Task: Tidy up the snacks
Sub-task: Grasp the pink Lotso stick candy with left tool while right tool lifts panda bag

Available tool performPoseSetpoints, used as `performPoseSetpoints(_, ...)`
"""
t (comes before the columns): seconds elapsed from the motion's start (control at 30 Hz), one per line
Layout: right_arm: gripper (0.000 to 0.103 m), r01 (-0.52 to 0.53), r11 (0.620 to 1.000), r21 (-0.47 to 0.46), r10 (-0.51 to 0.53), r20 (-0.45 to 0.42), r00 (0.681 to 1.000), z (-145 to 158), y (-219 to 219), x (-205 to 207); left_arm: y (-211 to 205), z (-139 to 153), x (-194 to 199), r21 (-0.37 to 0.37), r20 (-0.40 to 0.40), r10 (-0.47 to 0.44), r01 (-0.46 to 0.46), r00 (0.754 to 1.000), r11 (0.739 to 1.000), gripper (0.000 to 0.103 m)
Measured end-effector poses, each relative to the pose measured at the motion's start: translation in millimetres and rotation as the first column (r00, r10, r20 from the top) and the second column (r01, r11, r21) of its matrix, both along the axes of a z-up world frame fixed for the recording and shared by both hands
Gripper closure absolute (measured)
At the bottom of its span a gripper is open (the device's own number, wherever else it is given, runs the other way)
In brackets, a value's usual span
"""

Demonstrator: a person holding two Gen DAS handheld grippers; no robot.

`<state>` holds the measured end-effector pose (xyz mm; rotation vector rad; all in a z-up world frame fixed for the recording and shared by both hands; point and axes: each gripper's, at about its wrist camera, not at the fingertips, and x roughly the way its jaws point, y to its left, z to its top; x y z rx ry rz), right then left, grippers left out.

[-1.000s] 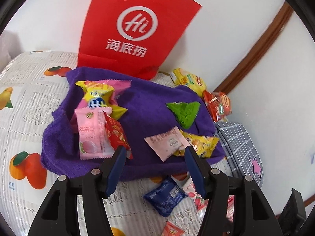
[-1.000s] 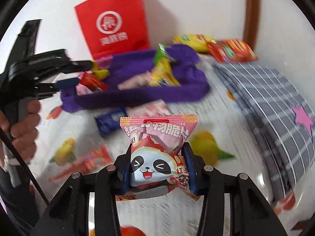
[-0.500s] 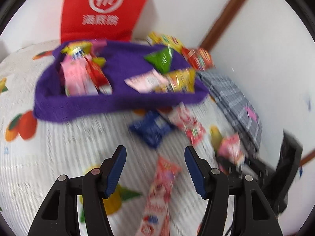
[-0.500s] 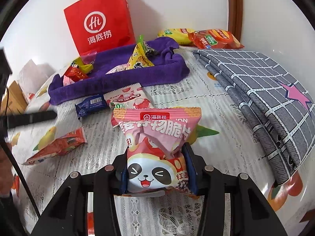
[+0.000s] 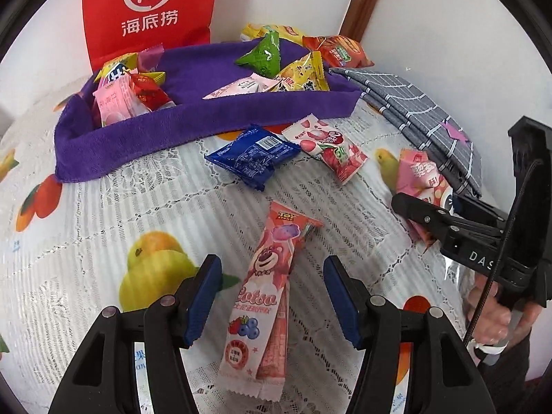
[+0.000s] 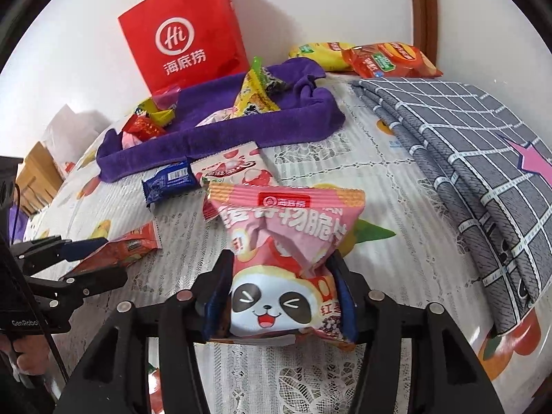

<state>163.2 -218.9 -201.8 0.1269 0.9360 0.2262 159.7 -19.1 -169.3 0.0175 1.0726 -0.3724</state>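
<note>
Pictured on a fruit-print lace tablecloth (image 5: 103, 227): snacks mid-sorting. Left gripper (image 5: 272, 296) spread wide and hovering over a long pink Lotso packet (image 5: 265, 296), which lies flat on the cloth between the blue pads without touching either. Right gripper (image 6: 279, 296) with jaws opening, a pink panda crisp bag (image 6: 286, 258) standing between them and seemingly touching both pads. Behind, a purple towel (image 5: 193, 127) laid out and holding a green triangular packet (image 5: 264, 57), yellow packets and pink and red sweets. Just in front of the towel, a blue wrapper (image 5: 253, 155) beside a strawberry packet (image 5: 327, 145). At the rear, against the wall, a red paper bag (image 6: 186, 31); to the right, a folded grey checked cloth (image 6: 459, 158).
</note>
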Motion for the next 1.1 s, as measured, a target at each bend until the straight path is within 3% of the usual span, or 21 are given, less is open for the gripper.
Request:
performPoseSetpoints(0.17,0.034,-0.039,0.998,-0.044,0.039,-0.006,0.999,0.2,9.0,-1.3,-4.6,-0.9,-2.0,0.037,0.015,-0.01,0.01,1.0,0.999,0.044)
performPoseSetpoints(0.37,0.031,-0.032,0.999,0.011,0.032,-0.006,0.999,0.9,2.0,-1.3,-13.0,-2.5,-4.6,0.103,0.034,-0.03,0.026,0.999,0.994,0.044)
performPoseSetpoints(0.67,0.031,0.0,0.995,0.1,0.0,0.004,1.0,0.3,-9.6,-0.4,-16.9,-2.4,-3.2,0.119,0.049,0.002,-0.008,0.999,0.993,0.044)
performPoseSetpoints(0.77,0.032,0.003,0.995,0.097,-0.003,0.001,1.0,0.9,-9.3,-0.7,-19.3,-2.2,-3.3,0.122,0.065,0.002,-0.01,0.998,0.993,0.053)
performPoseSetpoints(0.83,0.041,0.012,0.998,0.068,-0.012,0.001,1.0,1.1,-8.1,-1.1,-17.9,-1.5,-2.7,0.115,0.071,0.007,-0.015,0.997,0.993,0.062)
performPoseSetpoints(0.9,0.053,0.031,0.999,0.02,-0.031,0.004,1.0,0.9,-5.8,-2.0,-16.1,-0.8,-1.3,0.106,0.069,0.014,-0.021,0.998,0.994,0.079)
performPoseSetpoints(1.1,0.059,0.02,1.0,-0.014,-0.02,-0.004,1.0,4.6,-2.2,-0.5,-6.5,0.1,5.7,0.052,0.048,0.04,-0.042,0.998,0.998,0.081)
